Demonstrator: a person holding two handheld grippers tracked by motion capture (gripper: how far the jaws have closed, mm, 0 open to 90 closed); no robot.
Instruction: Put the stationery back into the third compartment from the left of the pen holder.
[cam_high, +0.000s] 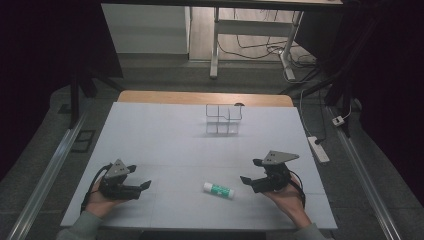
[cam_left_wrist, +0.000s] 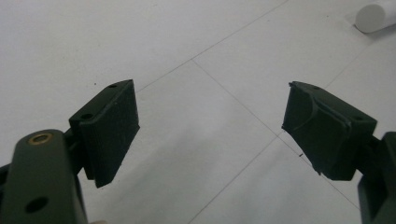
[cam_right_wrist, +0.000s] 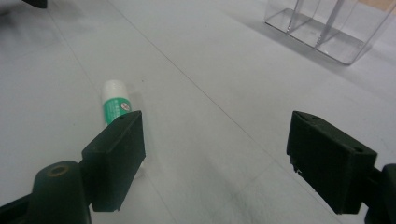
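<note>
A green and white glue stick (cam_high: 218, 190) lies on its side on the white table (cam_high: 165, 140), near the front edge between my two grippers. My left gripper (cam_high: 141, 179) rests at the front left, open, with bare table between its jaws (cam_left_wrist: 210, 126). My right gripper (cam_high: 251, 170) sits at the front right, open and empty, just right of the stick. In the right gripper view the glue stick (cam_right_wrist: 115, 104) lies partly behind the left jaw, and the gripper (cam_right_wrist: 215, 154) holds nothing. The stick's white end (cam_left_wrist: 373, 16) shows at the top right of the left gripper view.
A clear plastic organiser (cam_high: 224, 118) with several compartments stands at the back centre of the table, and its base (cam_right_wrist: 327, 32) appears in the right gripper view. A power strip (cam_high: 318, 148) and cables lie on the floor to the right. Desk legs (cam_high: 215, 45) stand beyond the table.
</note>
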